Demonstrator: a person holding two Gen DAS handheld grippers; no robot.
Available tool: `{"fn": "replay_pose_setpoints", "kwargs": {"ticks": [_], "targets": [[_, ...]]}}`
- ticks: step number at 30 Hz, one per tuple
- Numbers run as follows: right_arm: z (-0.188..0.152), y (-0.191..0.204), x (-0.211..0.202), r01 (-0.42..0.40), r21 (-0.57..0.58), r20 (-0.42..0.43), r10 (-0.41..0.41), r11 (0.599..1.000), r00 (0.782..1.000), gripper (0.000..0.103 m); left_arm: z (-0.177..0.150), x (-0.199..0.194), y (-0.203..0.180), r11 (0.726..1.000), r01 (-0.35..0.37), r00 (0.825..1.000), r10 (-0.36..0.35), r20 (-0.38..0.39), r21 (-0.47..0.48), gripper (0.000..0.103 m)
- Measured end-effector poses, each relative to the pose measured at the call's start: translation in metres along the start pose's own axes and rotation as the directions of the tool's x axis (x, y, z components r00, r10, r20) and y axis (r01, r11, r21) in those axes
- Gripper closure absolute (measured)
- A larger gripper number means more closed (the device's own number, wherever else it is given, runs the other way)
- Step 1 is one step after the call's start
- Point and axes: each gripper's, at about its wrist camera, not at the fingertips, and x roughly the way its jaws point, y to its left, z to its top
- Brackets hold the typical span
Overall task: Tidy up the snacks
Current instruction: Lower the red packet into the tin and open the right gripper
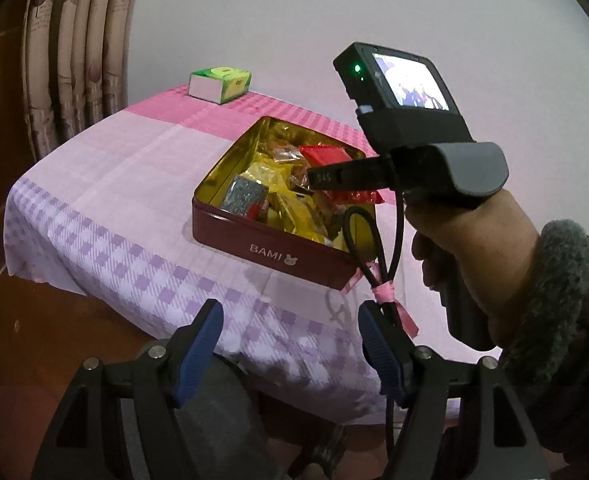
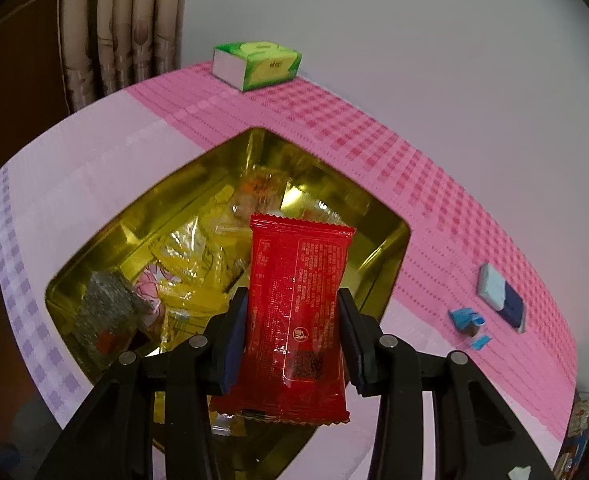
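We've got the red packet (image 2: 298,312) clamped in the right gripper (image 2: 294,344), pads pressing both long sides, packet upright and hanging right over the open tin (image 2: 390,264). Left gripper (image 1: 290,356) is wide open w/ nothing between the fingers, hovering at the near table edge, short of the tin.

Risks, as we judge them:
- Foil is slick and puffy; the grip sits at mid-packet, so it could slide or twist out early. If it does it prob still lands in the tin, since we're above the middle.
- Tin is already pretty full: yellow wrappers (image 2: 198,276), a silver-grey pack (image 2: 102,312), clear ones at the back. Letting go too high could bounce the packet off the pile and over the rim.
- Going too low risks a fingertip catching the rim or crushing the snacks below.
- Cable loop (image 1: 370,240) off the right handle hangs over the tin's near corner in the left view; it could snag the rim and drag the tin.
- Tin sits on a thin checked cloth (image 1: 134,184); a bump prob slides it.

Room: tin's near wall is close to the table's front edge, so little margin there. Left of the tin is bare cloth, plenty of room. Green box (image 2: 258,64) is well apart at the far edge. Small blue bits (image 2: 502,296) lie to the right, clear of the tin. Wall sits behind the table, curtain at far left.
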Motion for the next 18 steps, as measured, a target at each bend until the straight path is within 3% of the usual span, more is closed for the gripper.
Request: {"fn": "replay_pose_setpoints", "kwargs": {"ticks": [13,18], "targets": [[-0.004,0.002,0.023,-0.079,0.022,-0.036,0.079,0.997,0.996,0.062,-0.002,0.013,0.001,1.000,-0.011,0.999,0.011,-0.044,-0.005,0.032],[-0.010,-0.007,0.009,-0.159,0.055,0.032,0.158,0.986,0.987,0.046,-0.003,0.015,-0.001,1.000,-0.019,0.999,0.019,-0.047,0.005,0.032]]}}
